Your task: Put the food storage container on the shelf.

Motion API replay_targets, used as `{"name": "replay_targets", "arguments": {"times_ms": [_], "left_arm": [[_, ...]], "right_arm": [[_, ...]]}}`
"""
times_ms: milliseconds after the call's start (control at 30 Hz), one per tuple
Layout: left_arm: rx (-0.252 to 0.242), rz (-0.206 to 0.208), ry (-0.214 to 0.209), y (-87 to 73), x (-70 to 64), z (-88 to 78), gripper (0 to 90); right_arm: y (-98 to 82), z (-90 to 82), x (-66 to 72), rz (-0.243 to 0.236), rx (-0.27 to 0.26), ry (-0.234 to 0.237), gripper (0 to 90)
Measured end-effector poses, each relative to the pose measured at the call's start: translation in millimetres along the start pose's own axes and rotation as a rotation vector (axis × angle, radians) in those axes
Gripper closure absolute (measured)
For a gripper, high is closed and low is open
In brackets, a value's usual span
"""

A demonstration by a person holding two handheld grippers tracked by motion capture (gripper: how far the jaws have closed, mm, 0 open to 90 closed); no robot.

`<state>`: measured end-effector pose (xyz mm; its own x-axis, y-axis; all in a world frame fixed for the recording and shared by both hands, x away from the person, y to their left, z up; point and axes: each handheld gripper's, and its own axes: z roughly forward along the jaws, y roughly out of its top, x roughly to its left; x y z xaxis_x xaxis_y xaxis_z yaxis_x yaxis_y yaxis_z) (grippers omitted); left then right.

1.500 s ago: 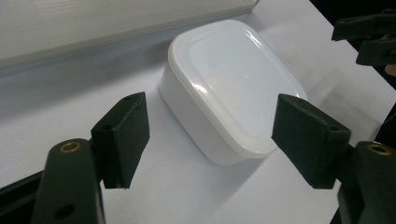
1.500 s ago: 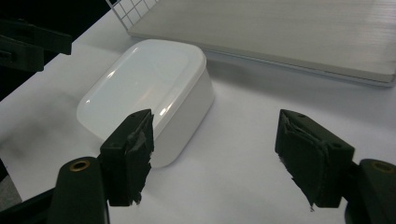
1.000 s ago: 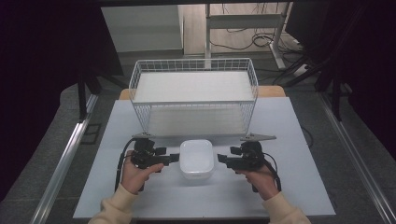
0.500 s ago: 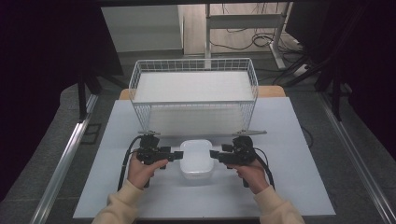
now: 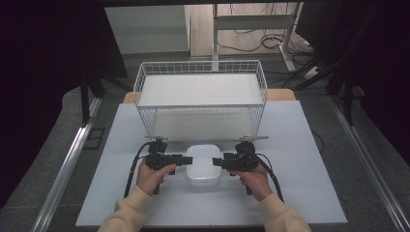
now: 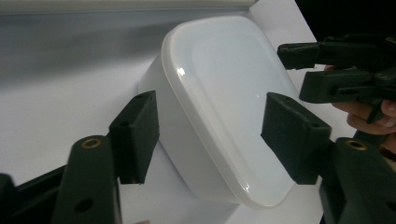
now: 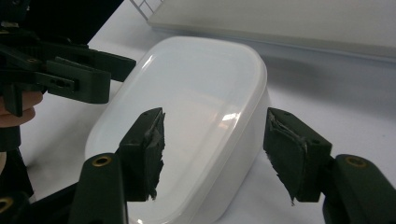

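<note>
**White tub flanked by two grippers on pale tabletop**

White plastic and pale laminate fill this scene: a lidded tub (image 5: 204, 165) sits on the near middle of a light grey table (image 5: 300, 183), just in front of a white wire basket (image 5: 200, 99) that stands at the table's far side. A person's hands come in from the near edge in cream sleeves (image 5: 126, 212). The left gripper (image 5: 187, 159) reaches the tub's left end and the right gripper (image 5: 216, 162) its right end, both held level and pointing inward at each other.

From the left gripper view, the black jaws have just been closing but stand apart — the tub (image 6: 219, 116) lies between them, one jaw beside its wall, the other over the lid, with no pressing contact to be seen. From the right gripper view, the jaws have likewise been closing and are still spread, their pads (image 7: 152, 154) worn and ragged, the tub (image 7: 191, 116) between and beyond them.

Around the table the room is dim — dark grey carpet (image 5: 58, 125), a metal rail (image 5: 67, 164) along the left, black drapes at both sides, and cables (image 5: 246, 38) on a lighter floor beyond a desk frame at the back.
</note>
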<state>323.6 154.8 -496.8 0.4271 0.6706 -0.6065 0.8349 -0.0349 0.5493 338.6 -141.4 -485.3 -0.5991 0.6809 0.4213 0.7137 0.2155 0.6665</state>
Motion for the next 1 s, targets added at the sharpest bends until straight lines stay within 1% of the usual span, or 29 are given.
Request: {"name": "replay_targets", "arguments": {"times_ms": [33, 100, 200, 267, 300, 333, 400, 433, 467, 533, 567, 633, 767, 833, 900, 1000], "left_arm": [[0.005, 0.007, -0.005, -0.2, 0.0, 0.3, 37.7], [0.011, 0.009, -0.01, -0.8, -0.5, 1.4, 39.5], [0.02, -0.004, -0.025, -1.6, -0.6, 4.2, 42.7], [0.034, -0.001, -0.029, -2.3, -1.3, 6.3, 44.8], [0.038, 0.002, -0.02, -2.7, -1.9, 6.7, 46.7], [0.034, -0.001, -0.009, -3.0, -2.7, 6.6, 48.0], [0.026, -0.009, -0.003, -3.5, -2.9, 6.0, 52.1], [0.023, -0.018, -0.007, -4.0, -2.3, 5.2, 54.8], [0.019, -0.037, -0.014, -5.0, -1.0, 4.0, 56.7], [0.013, -0.05, -0.034, -6.0, 1.7, 2.1, 61.0], [0.007, -0.056, -0.048, -6.9, 2.9, 0.3, 62.9], [0.0, -0.059, -0.053, -8.0, 1.8, -1.2, 65.9], [-0.012, -0.042, -0.051, -9.4, -2.7, -5.0, 68.9], [-0.017, -0.027, -0.049, -10.3, -5.3, -7.5, 70.8], [-0.02, -0.007, -0.041, -11.5, -8.3, -10.6, 71.9], [-0.034, 0.007, -0.044, -12.9, -11.1, -15.3, 74.3]], "right_arm": [[-0.5, 1.1, -0.3, 0.0, 0.003, -0.001, 39.2], [-1.7, 3.4, -0.5, 0.01, 0.013, 0.0, 39.8], [-3.7, 7.0, -0.8, 0.03, 0.016, 0.006, 41.1], [-5.5, 10.0, -1.6, 0.052, 0.021, 0.022, 43.7], [-5.9, 10.4, -2.1, 0.066, 0.019, 0.034, 45.5], [-6.1, 10.0, -2.3, 0.072, 0.017, 0.033, 47.1], [-6.0, 7.8, -2.7, 0.079, 0.01, 0.029, 53.2], [-6.0, 6.0, -3.3, 0.092, 0.009, 0.03, 55.1], [-6.4, 5.0, -3.8, 0.101, 0.005, 0.035, 56.6], [-7.5, 2.5, -6.0, 0.133, 0.0, 0.049, 60.4], [-7.7, 1.2, -6.7, 0.141, -0.001, 0.056, 62.0], [-8.7, -2.3, -6.4, 0.153, -0.005, 0.064, 64.7], [-11.8, -8.3, -5.4, 0.17, -0.017, 0.076, 69.2], [-13.5, -11.9, -4.3, 0.177, -0.027, 0.085, 71.4], [-14.4, -14.0, -2.6, 0.171, -0.031, 0.085, 72.6], [-14.9, -17.2, 0.0, 0.165, -0.043, 0.086, 75.0]]}}
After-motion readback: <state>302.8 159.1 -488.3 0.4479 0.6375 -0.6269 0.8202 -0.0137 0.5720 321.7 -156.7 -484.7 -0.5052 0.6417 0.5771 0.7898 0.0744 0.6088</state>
